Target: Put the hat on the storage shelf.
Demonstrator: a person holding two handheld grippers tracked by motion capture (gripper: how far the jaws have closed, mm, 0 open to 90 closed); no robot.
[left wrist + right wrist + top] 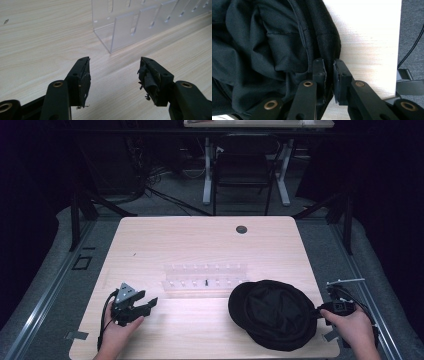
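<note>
A black fabric hat (275, 315) lies crumpled on the right front of the light wooden table (200, 240). My right gripper (320, 312) is at its right edge, held by a hand. In the right gripper view the jaws of that gripper (329, 63) are shut on the hat's (262, 50) rim. A clear acrylic rack (205, 279) with slots stands at the table's middle. My left gripper (148, 298) rests at the front left, open and pointing toward the rack. In the left gripper view its jaws (115, 61) stand wide apart with nothing between them, the rack's corner (140, 22) just ahead.
A round cable hole (241, 229) sits near the table's far edge. The table's right edge (398, 50) is close beside my right gripper, with grey floor and cables past it. A dark chair (242, 170) and a white desk's legs stand beyond the table.
</note>
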